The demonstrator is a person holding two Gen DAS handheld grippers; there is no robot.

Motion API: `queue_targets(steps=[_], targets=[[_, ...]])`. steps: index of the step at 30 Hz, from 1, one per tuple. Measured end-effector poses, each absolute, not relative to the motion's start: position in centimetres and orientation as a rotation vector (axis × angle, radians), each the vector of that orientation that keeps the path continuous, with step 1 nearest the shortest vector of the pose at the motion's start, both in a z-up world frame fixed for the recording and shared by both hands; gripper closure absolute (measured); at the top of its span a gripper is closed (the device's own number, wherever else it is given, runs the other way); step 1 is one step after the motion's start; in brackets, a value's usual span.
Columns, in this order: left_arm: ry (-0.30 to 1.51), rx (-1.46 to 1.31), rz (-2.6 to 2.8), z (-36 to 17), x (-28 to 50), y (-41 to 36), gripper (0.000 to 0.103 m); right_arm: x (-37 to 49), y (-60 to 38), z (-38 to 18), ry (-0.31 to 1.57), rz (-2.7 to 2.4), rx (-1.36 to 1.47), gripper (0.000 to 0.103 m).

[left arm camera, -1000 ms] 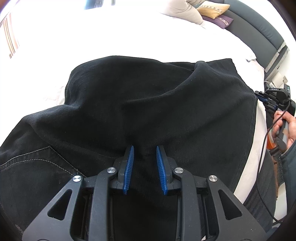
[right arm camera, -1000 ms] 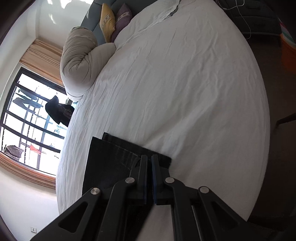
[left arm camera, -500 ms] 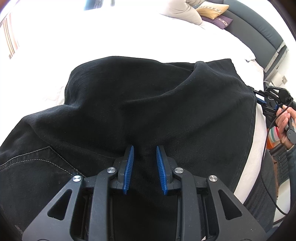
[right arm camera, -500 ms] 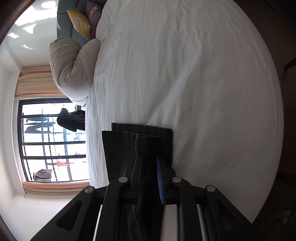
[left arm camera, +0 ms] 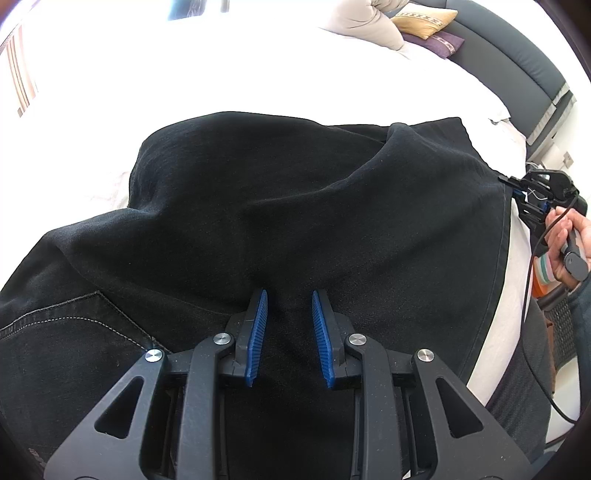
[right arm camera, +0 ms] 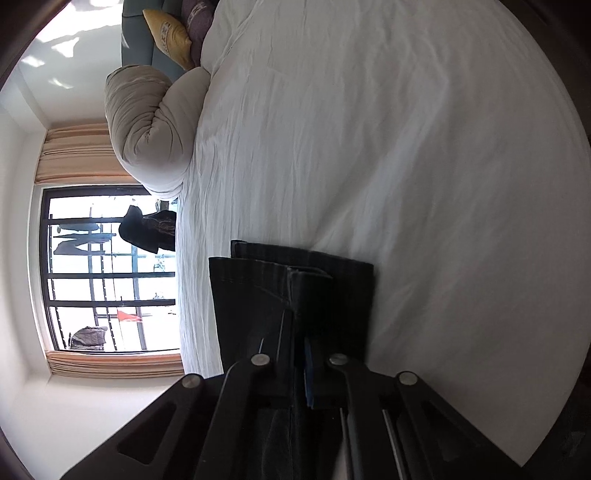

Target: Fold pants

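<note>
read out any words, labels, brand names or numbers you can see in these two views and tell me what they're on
None can be read in either view. The black pants show only stitching, no tag or label. The yellow pillow carries a woven pattern, not letters. Both tongs, left and right, bear no markings.

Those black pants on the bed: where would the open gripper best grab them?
Judging by the pose, the raised ridge of cloth between the left gripper fingers: the pants bunch up there, so closing straight down pinches a fold. The right gripper already clamps the hem end.
</note>
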State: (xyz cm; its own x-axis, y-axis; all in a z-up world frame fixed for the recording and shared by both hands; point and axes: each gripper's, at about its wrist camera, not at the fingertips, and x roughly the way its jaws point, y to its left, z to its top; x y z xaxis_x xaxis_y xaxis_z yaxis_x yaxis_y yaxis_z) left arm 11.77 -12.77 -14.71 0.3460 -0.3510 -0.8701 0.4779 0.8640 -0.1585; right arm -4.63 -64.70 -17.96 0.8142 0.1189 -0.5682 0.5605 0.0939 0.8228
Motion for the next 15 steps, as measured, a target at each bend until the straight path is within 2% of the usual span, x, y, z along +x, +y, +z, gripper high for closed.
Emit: queue_targets(steps=[15], targets=[[1.091,0.101,-0.548,-14.2,12.7,-12.1,0.079,-6.0,-65.1,-18.9,0.49,-0.441,1.475,0.099]])
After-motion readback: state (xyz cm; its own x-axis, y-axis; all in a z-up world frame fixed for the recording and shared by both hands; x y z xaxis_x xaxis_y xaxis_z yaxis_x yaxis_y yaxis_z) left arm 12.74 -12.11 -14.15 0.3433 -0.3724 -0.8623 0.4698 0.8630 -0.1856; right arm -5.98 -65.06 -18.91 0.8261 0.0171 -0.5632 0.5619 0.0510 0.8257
